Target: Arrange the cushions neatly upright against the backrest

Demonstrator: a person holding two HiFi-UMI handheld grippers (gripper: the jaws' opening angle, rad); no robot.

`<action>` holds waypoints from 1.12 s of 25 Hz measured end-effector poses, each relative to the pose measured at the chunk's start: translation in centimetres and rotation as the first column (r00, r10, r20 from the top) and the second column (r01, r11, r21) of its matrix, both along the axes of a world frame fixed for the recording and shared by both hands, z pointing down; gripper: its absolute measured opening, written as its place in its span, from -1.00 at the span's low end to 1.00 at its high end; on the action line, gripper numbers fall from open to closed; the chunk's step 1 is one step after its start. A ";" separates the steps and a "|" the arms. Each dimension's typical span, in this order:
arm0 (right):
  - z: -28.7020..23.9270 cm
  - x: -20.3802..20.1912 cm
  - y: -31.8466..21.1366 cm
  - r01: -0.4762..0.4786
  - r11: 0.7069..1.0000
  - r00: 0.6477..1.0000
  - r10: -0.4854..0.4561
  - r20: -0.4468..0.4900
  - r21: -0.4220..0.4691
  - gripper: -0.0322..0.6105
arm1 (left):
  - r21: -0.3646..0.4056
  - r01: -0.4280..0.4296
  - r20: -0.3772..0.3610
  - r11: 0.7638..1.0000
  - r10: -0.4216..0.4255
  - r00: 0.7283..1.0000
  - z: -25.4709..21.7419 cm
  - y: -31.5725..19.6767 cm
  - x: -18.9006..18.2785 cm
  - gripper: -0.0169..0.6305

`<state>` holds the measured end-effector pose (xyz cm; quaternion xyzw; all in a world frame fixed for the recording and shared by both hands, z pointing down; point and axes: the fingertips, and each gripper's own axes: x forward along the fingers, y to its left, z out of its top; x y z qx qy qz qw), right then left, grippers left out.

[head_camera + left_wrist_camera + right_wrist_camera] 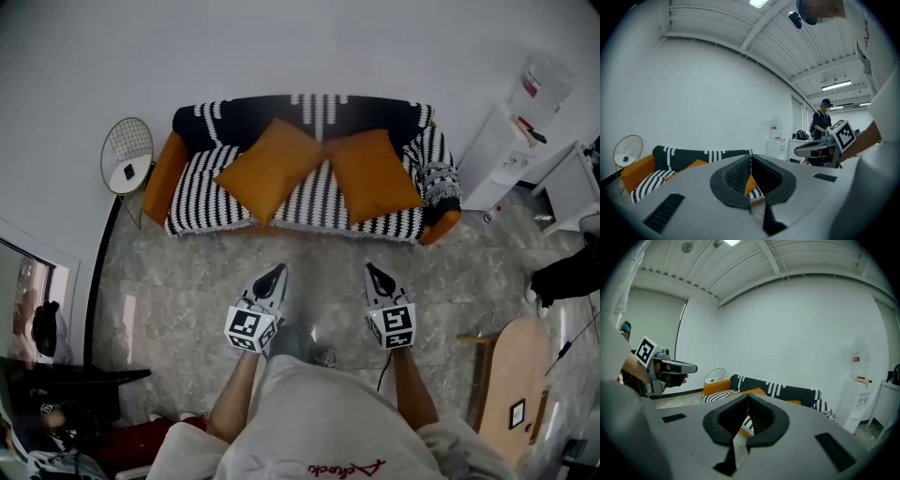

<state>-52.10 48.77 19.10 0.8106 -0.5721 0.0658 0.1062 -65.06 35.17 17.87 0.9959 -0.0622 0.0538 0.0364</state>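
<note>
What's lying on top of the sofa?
The left cushion and right cushion, both orange, lie askew on a striped cover draped over the sofa. The bit of seat beneath them is hidden.

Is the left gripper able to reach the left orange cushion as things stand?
Probably not yet: a stretch of floor separates the shut left gripper from that cushion. Nothing blocks the way.

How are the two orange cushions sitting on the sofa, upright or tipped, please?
Tipped: the left cushion and right cushion lie slanted on the seat, corners toward the backrest, not standing against it.
</note>
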 end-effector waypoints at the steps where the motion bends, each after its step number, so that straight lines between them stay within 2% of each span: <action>1: 0.0 0.2 0.0 0.002 1.000 1.000 -0.002 0.000 -0.002 -0.81 | -0.003 0.003 -0.002 1.000 -0.003 1.000 0.1 -0.1 0.2 -0.85; 17: 0.5 4.5 -1.0 0.003 1.000 1.000 -0.003 -0.011 -0.009 -0.81 | -0.009 -0.007 -0.020 1.000 0.007 1.000 0.3 -1.2 5.0 -0.85; 28: 2.3 8.0 -5.1 0.007 1.000 1.000 -0.007 -0.010 -0.024 -0.81 | -0.015 -0.009 -0.019 1.000 0.009 1.000 1.9 -5.6 8.3 -0.85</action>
